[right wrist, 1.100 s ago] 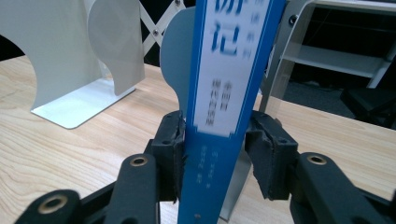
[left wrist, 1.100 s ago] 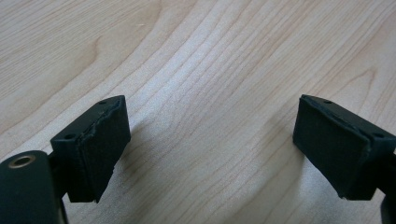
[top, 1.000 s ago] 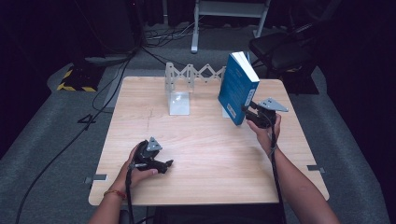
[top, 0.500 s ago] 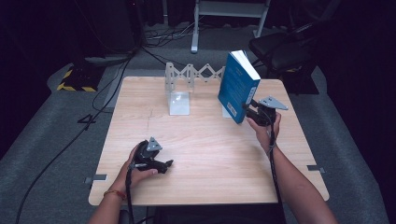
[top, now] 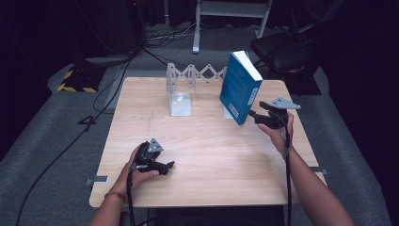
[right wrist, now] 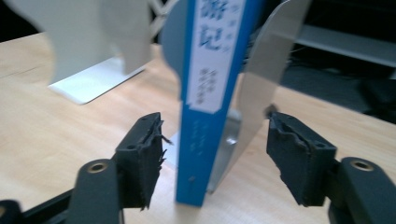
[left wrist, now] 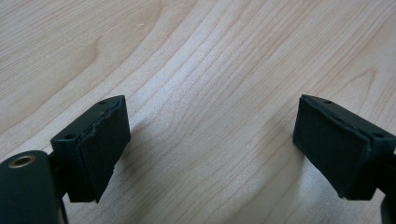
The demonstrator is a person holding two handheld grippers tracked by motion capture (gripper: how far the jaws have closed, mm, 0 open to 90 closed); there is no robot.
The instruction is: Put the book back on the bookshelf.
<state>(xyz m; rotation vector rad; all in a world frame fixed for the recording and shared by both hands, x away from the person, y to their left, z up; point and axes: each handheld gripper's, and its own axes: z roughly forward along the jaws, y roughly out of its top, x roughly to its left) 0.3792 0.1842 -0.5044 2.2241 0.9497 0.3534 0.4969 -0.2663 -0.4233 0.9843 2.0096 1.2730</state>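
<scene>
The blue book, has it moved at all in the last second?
No. The blue book stands at the same spot beside the white bookend, with the right hand-held gripper open by its spine.

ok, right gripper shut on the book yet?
No, open. Right gripper straddles the blue book; both jaws stand clear of its spine.

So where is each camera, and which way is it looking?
High view: above the person's side, looking forward and down at the light wooden table; both forearms, left gripper and right gripper show.
Left gripper view: on the left gripper, facing bare wood between open jaws.
Right gripper view: on the right gripper, facing the upright blue book and silver metal bookend.
Shared: the high and right gripper views both show the book.
</scene>
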